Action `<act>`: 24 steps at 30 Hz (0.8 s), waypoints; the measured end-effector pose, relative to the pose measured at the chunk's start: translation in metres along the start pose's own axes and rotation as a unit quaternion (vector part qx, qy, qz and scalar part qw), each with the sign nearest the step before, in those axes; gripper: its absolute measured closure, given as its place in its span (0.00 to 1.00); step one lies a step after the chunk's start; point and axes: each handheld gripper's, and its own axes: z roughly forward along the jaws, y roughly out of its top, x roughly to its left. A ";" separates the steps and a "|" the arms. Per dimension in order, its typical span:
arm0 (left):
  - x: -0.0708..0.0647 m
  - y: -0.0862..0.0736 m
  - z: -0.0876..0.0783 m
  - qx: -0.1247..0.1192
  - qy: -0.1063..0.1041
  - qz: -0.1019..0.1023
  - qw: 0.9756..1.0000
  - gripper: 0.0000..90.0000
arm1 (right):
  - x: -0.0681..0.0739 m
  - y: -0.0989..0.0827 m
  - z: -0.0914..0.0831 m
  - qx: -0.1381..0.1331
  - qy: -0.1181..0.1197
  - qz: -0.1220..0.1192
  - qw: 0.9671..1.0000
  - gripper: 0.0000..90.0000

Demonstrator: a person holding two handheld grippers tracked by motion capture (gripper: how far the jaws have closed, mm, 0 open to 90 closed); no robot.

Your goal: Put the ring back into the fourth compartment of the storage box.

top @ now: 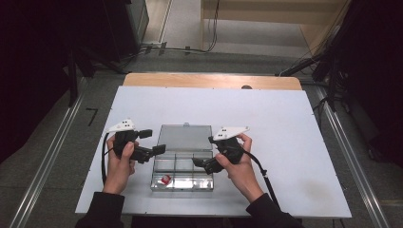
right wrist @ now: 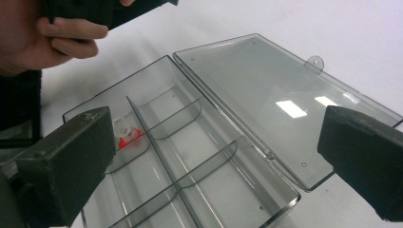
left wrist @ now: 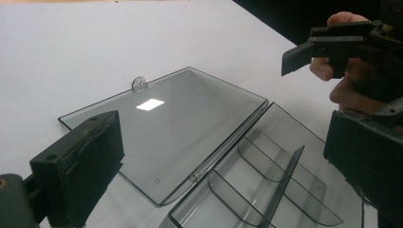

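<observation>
White tabletop [top: 285, 123] over a wooden bench, dark room around it, cables on the grey floor at the back.

Centre of the table, near the person's edge, we have a clear plastic organiser box [top: 182, 176], open. Its lid [top: 185, 137] lies flat on the table, folded back on the hinge, away from the person, with a small hanging tab at its far edge. The tray part is split by dividers into compartments. In the near-left compartment as the high view shows it sits a small red and white item [top: 165, 179]; too small to say what it is. The right gripper view shows it too [right wrist: 126, 134], behind a curved divider.

Left gripper [top: 151, 141] is held in the left hand [top: 119, 159] just beside the box's left edge, above the table. Jaws wide apart, nothing between them; we see the lid through the gap in the left gripper view.

Right gripper [top: 205, 151] is held in the right hand [top: 240, 164] over the right side of the box. Jaws also wide apart, holding nothing, with the tray and lid visible between them in its own view. We cannot tell whether it touches the box.
</observation>
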 end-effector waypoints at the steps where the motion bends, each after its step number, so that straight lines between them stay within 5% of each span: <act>1: 0.001 0.000 0.001 0.001 0.000 -0.002 1.000 0.00 | -0.001 0.000 0.000 -0.001 -0.004 0.001 1.000 0.00; 24: 0.025 -0.006 0.022 0.025 0.014 -0.062 0.998 0.01 | -0.044 -0.010 0.002 -0.013 -0.031 0.063 0.997 0.00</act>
